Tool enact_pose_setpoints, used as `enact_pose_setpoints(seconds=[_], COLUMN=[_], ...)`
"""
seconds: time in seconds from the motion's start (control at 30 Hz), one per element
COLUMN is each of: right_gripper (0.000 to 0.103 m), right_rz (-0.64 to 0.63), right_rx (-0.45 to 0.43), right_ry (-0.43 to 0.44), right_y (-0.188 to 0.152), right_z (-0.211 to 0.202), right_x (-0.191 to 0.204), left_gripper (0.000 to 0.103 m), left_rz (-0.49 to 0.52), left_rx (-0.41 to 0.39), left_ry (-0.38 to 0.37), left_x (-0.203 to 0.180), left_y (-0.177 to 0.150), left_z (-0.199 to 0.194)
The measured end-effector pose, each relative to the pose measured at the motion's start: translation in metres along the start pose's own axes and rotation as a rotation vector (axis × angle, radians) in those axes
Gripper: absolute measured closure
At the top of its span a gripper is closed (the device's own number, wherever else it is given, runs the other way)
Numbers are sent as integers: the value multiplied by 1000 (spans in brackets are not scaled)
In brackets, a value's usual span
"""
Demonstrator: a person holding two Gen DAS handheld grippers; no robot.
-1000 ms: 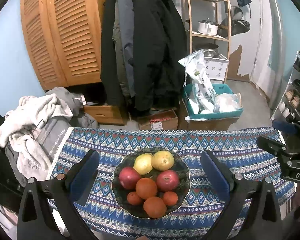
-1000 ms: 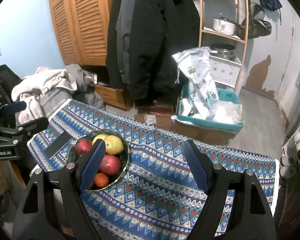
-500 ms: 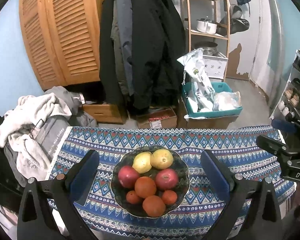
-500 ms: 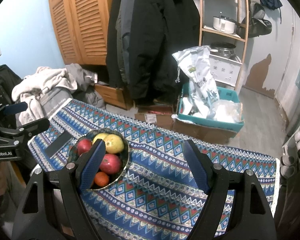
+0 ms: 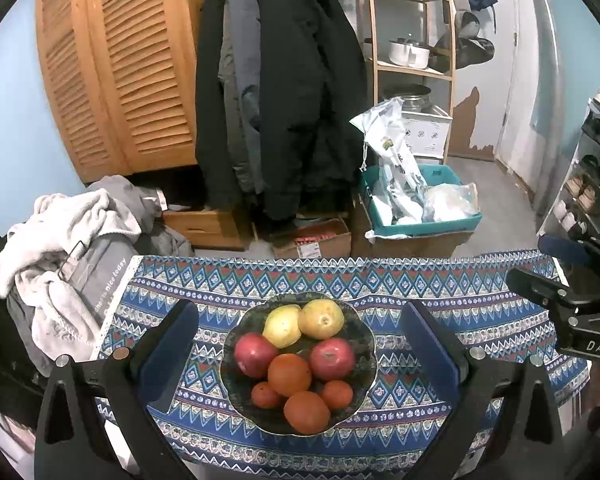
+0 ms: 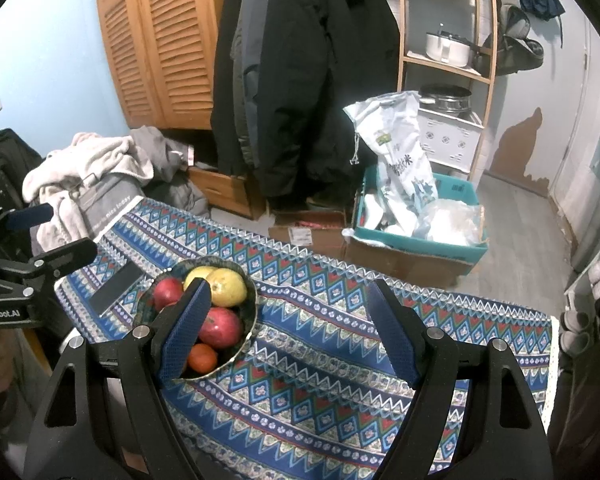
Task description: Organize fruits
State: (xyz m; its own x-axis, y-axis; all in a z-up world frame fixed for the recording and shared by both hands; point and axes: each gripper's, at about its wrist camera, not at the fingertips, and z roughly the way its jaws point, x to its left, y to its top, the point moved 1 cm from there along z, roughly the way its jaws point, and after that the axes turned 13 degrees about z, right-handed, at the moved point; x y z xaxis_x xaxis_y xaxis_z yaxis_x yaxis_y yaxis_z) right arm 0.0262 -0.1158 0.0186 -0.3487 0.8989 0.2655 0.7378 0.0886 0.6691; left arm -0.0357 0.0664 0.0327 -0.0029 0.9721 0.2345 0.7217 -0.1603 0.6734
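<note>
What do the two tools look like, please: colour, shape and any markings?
Both tools are matt black, with two angular arms that spread in a V and silver bolt heads. The left tool and right tool carry dark blue textured pads inside their fingers. White lettering shows: "GenRobot.AI" on the left tool, "DAS" on the right.

Left gripper (image 5: 298, 350): black angular frame, dark blue flat pads (image 5: 168, 354), silver screws, white lettering "GenRobot.AI". Right gripper (image 6: 286, 330): same black frame, blue textured pads (image 6: 186, 330), silver screws, white "DAS" marking.
</note>
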Motion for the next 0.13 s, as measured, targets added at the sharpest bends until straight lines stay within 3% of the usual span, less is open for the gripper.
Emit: enact_pose_setpoints(seconds=[0.13], right_gripper=[24], right_rz=[0], right_rx=[-1], right_ry=[-4], right_y=[-1], right_z=[0], right_x=[0], left_gripper=[1], left_rz=[-10], left_rx=[9], left_ry=[2], left_x=[3], left_y=[0], left_z=[2])
